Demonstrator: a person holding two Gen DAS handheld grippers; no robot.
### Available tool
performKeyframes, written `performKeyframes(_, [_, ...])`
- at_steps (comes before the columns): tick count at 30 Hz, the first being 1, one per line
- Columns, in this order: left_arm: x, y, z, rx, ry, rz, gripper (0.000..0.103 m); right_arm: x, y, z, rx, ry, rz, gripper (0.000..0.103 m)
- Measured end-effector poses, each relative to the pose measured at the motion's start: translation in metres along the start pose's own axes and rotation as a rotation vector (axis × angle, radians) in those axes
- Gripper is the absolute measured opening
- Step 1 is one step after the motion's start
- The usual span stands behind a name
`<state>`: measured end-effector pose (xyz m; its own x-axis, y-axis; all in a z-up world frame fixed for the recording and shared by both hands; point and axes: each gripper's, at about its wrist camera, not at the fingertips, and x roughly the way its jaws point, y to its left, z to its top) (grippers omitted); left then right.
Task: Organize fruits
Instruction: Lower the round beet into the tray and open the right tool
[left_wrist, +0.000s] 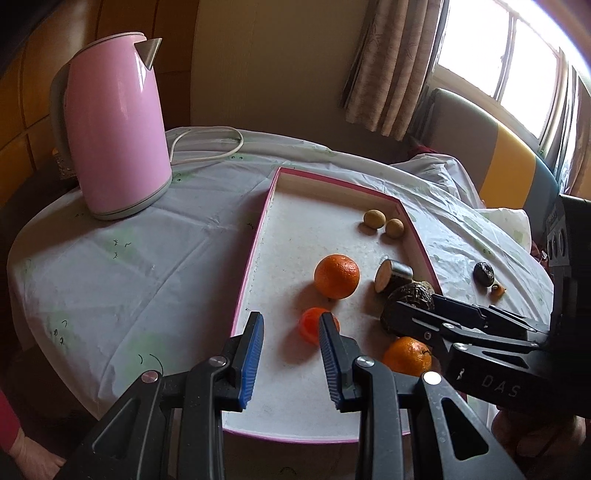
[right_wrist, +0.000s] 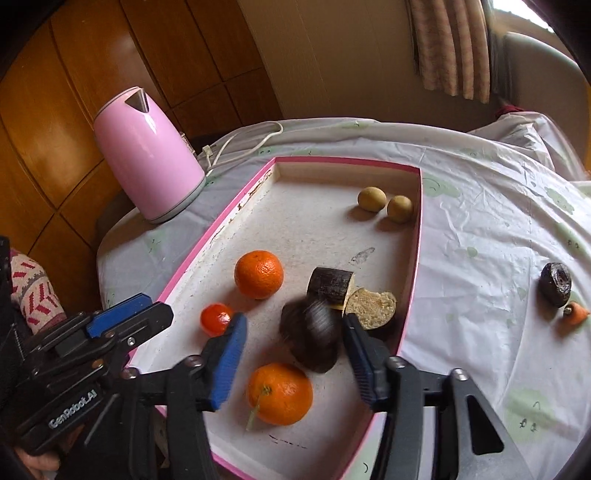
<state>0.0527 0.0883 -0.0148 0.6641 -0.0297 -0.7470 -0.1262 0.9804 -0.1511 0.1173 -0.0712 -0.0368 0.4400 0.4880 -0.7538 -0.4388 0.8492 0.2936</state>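
A white tray with a pink rim (right_wrist: 218, 225) (left_wrist: 255, 254) holds two oranges (right_wrist: 258, 274) (right_wrist: 279, 393), a small red-orange fruit (right_wrist: 216, 319), two yellow-brown round fruits (right_wrist: 370, 198), a dark cut cylinder (right_wrist: 330, 286) and a pale-fleshed cut piece (right_wrist: 371, 310). My right gripper (right_wrist: 294, 319) (left_wrist: 415, 306) is open over the tray. A dark round fruit (right_wrist: 310, 332) shows blurred between its fingers, and the pads do not press on it. My left gripper (left_wrist: 291, 317) (right_wrist: 159, 308) hovers over the tray's near left corner, its jaws narrowly apart and empty. The small red-orange fruit (left_wrist: 312, 325) lies just beyond them.
A pink kettle (left_wrist: 114, 125) (right_wrist: 147, 166) with a white cord stands on the cloth left of the tray. Right of the tray lie a dark wrinkled fruit (right_wrist: 556, 284) and a small orange piece (right_wrist: 576, 314). A patterned sleeve (right_wrist: 29, 291) is at the left edge.
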Motion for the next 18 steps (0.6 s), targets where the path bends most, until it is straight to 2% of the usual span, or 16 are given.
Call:
performKeyframes(7, [0.001,-0.01,-0.004,0.02,0.014,-0.016,0.031,-0.005,-0.006,-0.009,0.025,0.002,0.0,0.062])
performKeyframes(12, [-0.003,-0.017,-0.005,0.039,0.01,-0.026,0.031,-0.018,-0.011,-0.012,0.062,-0.027,0.011,0.062])
performKeyframes(18, [-0.006,-0.025,-0.006,0.059,0.008,-0.038,0.031,-0.039,-0.016,-0.014,0.081,-0.089,-0.019,0.062])
